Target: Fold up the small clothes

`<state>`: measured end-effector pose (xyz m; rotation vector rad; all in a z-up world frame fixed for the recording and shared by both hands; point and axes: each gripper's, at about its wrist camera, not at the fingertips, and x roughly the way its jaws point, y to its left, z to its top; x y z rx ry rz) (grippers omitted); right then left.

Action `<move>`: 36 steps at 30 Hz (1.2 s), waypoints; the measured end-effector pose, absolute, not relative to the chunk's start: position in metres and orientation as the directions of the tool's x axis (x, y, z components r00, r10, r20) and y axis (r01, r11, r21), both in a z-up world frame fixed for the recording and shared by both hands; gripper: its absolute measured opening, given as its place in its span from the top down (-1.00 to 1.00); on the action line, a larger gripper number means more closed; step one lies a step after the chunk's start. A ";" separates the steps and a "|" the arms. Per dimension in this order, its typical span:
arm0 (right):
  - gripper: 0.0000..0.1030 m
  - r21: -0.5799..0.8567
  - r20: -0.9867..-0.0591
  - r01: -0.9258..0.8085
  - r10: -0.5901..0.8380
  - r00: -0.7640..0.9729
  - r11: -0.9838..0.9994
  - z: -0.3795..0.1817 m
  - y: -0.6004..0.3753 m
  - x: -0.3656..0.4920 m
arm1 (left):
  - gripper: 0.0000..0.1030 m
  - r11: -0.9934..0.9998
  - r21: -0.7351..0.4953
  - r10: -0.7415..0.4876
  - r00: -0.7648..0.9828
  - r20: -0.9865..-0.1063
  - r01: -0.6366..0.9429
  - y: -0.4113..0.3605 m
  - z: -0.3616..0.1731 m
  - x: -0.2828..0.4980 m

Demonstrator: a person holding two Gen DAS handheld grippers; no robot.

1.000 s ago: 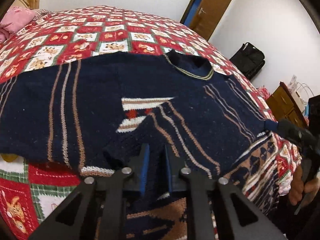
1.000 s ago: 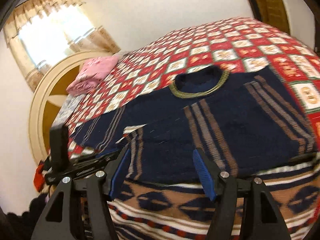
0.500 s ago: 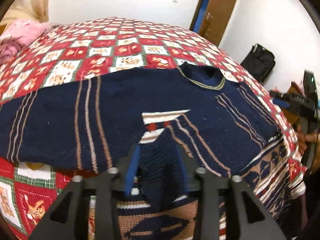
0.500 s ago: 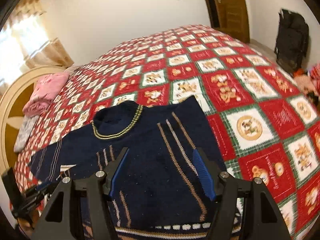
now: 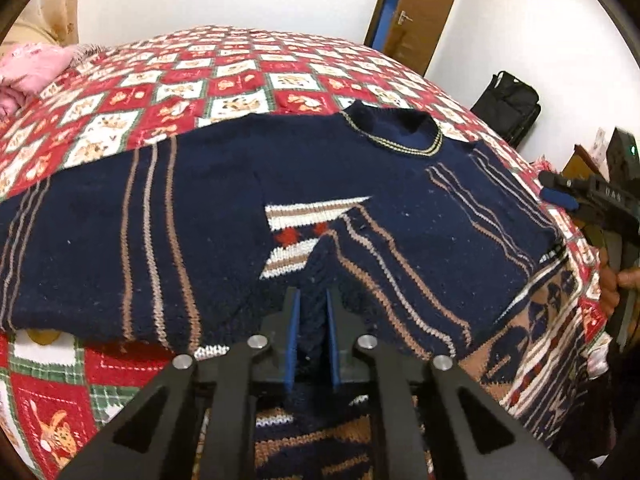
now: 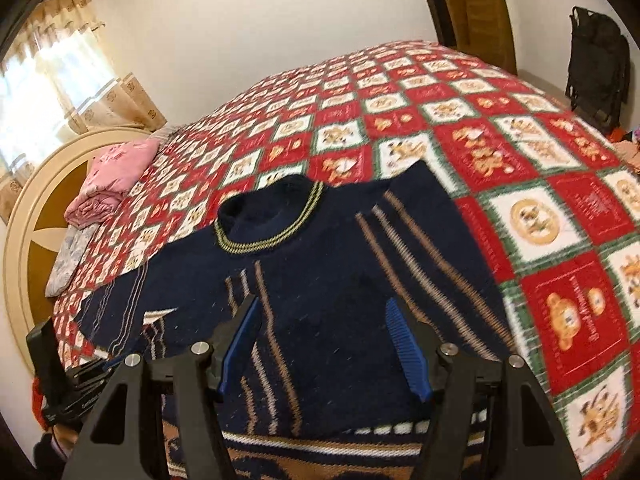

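Observation:
A navy knit sweater with brown and white stripes lies spread on the bed, its collar at the far side. One sleeve is folded in over the chest, so its banded cuff shows mid-body. My left gripper is at the near hem, its jaws closing tight on a ridge of navy knit. The right gripper hovers open over the sweater on its right half, pads apart with nothing pinched. It also shows at the bed's right edge, held by a hand.
The red, white and green patchwork bedspread stretches beyond and to the right of the sweater. Folded pink clothes lie by the round headboard. A brown door and a black bag stand past the bed.
My left jaws opened over the knit and shut again on a fold of it. The right gripper swung rightward across the sweater, staying open.

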<state>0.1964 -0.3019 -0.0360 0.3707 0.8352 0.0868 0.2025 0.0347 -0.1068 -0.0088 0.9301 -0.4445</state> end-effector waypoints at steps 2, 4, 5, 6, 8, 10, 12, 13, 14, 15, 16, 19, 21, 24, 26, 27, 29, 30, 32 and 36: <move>-0.27 0.340 -0.713 0.074 0.206 0.671 0.937 -0.034 -0.305 0.201 | 0.77 0.917 -0.186 -0.360 0.530 -0.767 0.354 0.033 -0.101 0.203; -0.27 0.315 -0.724 0.078 0.186 0.664 0.946 -0.033 -0.309 0.210 | 0.77 0.923 -0.170 -0.348 0.564 -0.749 0.344 0.033 -0.091 0.206; -0.27 0.302 -0.731 0.088 0.171 0.661 0.949 -0.032 -0.311 0.214 | 0.77 0.928 -0.158 -0.339 0.589 -0.734 0.338 0.034 -0.082 0.210; -0.27 0.286 -0.735 0.109 0.145 0.662 0.952 -0.032 -0.316 0.219 | 0.77 0.931 -0.154 -0.334 0.604 -0.724 0.330 0.036 -0.075 0.215; -0.27 0.262 -0.733 0.145 0.099 0.673 0.954 -0.030 -0.325 0.224 | 0.77 0.941 -0.153 -0.319 0.633 -0.705 0.303 0.040 -0.061 0.228; -0.27 0.251 -0.725 0.193 0.052 0.687 0.949 -0.028 -0.338 0.227 | 0.77 0.947 -0.147 -0.306 0.654 -0.691 0.287 0.043 -0.052 0.241; -0.27 0.267 -0.722 0.224 0.041 0.690 0.937 -0.030 -0.350 0.231 | 0.77 0.953 -0.131 -0.287 0.684 -0.670 0.272 0.047 -0.046 0.253; -0.27 0.267 -0.727 0.228 0.040 0.686 0.936 -0.031 -0.354 0.235 | 0.77 0.957 -0.121 -0.274 0.689 -0.670 0.263 0.048 -0.047 0.260; -0.27 0.253 -0.738 0.229 0.034 0.674 0.940 -0.035 -0.356 0.241 | 0.77 0.961 -0.117 -0.260 0.679 -0.687 0.250 0.050 -0.054 0.269; -0.27 0.231 -0.751 0.219 0.030 0.660 0.948 -0.039 -0.356 0.249 | 0.77 0.961 -0.125 -0.261 0.666 -0.698 0.246 0.049 -0.060 0.273; -0.27 0.209 -0.762 0.203 0.029 0.647 0.957 -0.042 -0.353 0.257 | 0.77 0.960 -0.135 -0.265 0.654 -0.708 0.244 0.049 -0.066 0.275; -0.27 0.125 -0.788 0.156 0.002 0.616 0.980 -0.051 -0.344 0.285 | 0.77 0.965 -0.116 -0.243 0.627 -0.740 0.237 0.043 -0.085 0.274; -0.27 0.054 -0.814 0.161 -0.050 0.578 0.986 -0.062 -0.340 0.306 | 0.77 0.966 -0.105 -0.232 0.614 -0.754 0.235 0.041 -0.095 0.273; 0.61 0.043 -0.859 0.124 -0.027 0.511 0.991 -0.084 -0.337 0.328 | 0.77 0.968 -0.124 -0.232 0.601 -0.765 0.216 0.048 -0.100 0.275; 0.73 0.035 -0.833 0.109 -0.031 0.552 0.993 -0.083 -0.338 0.324 | 0.76 0.967 -0.134 -0.241 0.601 -0.762 0.218 0.052 -0.097 0.276; 0.76 0.021 -0.817 0.118 -0.051 0.574 0.993 -0.082 -0.339 0.320 | 0.75 0.967 -0.128 -0.239 0.605 -0.759 0.222 0.052 -0.096 0.276; 0.79 0.001 -0.790 0.199 -0.121 0.601 0.980 -0.083 -0.351 0.315 | 0.73 0.968 -0.110 -0.228 0.611 -0.758 0.225 0.051 -0.096 0.279; 0.79 0.016 -0.790 0.232 -0.130 0.600 0.972 -0.085 -0.356 0.314 | 0.69 0.971 -0.099 -0.214 0.611 -0.762 0.216 0.051 -0.098 0.281; 0.79 0.085 -0.797 0.293 -0.111 0.593 0.952 -0.092 -0.373 0.314 | 0.62 0.983 -0.063 -0.157 0.621 -0.768 0.172 0.052 -0.104 0.287; 0.77 0.085 -0.783 0.284 -0.112 0.612 0.955 -0.082 -0.372 0.310 | 0.54 0.994 -0.049 -0.100 0.609 -0.787 0.099 0.067 -0.106 0.293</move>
